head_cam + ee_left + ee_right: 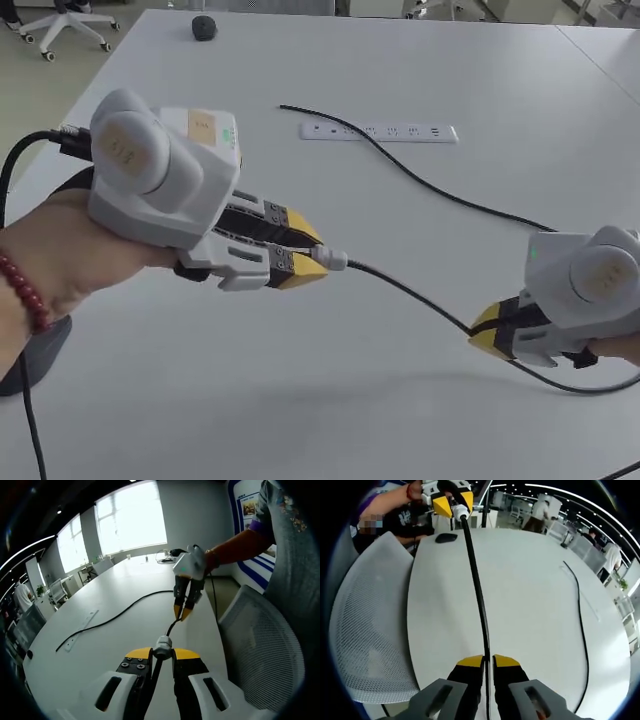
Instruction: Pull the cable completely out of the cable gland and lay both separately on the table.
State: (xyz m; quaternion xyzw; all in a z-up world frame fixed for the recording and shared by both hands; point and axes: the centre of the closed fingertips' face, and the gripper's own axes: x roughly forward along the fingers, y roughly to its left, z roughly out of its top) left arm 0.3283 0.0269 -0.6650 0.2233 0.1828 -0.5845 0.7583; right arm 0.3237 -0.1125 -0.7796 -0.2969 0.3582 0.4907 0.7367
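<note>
My left gripper (305, 256) is held above the white table (300, 400), shut on a small grey-white cable gland (331, 260) that sticks out past its yellow tips. A black cable (410, 292) leaves the gland and runs straight to my right gripper (487, 331), which is shut on it low over the table. Past that grip the cable loops right and runs back across the table toward the far side. In the left gripper view the gland (163, 646) sits between the jaws, with the right gripper (184, 611) ahead. In the right gripper view the cable (477, 590) stretches to the gland (461, 515).
A white power strip (380, 131) lies at the far middle of the table, beside the cable's free end. A dark round object (204, 27) sits at the far edge. A white mesh chair (260, 645) stands at the table's side. Office chairs (60, 25) stand beyond.
</note>
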